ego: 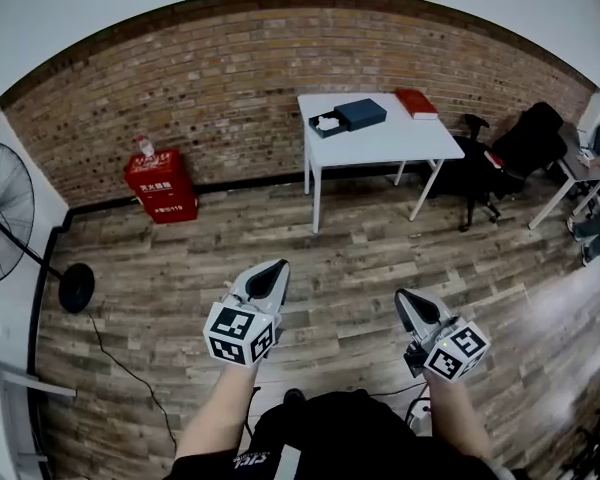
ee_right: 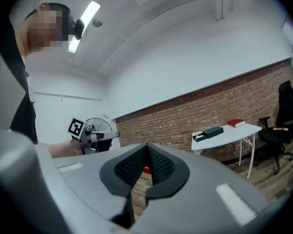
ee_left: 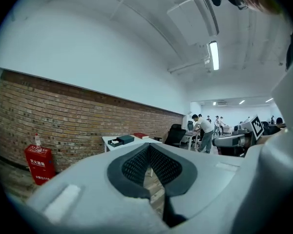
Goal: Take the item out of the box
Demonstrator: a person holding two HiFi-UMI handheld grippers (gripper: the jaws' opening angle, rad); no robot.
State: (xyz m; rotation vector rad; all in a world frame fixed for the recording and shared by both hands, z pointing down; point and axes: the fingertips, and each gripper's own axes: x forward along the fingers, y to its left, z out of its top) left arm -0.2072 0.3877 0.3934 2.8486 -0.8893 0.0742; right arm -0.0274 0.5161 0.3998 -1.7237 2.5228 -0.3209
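Observation:
A small open dark box (ego: 326,124) with a white item inside sits on the white table (ego: 400,143) by the brick wall, far ahead of me. Its dark teal lid (ego: 362,113) lies beside it, and a red book (ego: 416,103) lies further right. Both grippers hang over the wooden floor, well short of the table. My left gripper (ego: 275,270) is shut with nothing between its fingers, and so is my right gripper (ego: 406,300). The left gripper view shows its closed jaw tips (ee_left: 149,147) with the box (ee_left: 115,142) far off. The right gripper view shows the same (ee_right: 146,147), box (ee_right: 201,136) distant.
A red fire-equipment box (ego: 161,183) stands against the wall at left. A standing fan (ego: 0,213) is at the far left, with a cable on the floor. A black office chair (ego: 525,143) and another desk stand right of the table. People (ee_left: 205,130) stand farther off.

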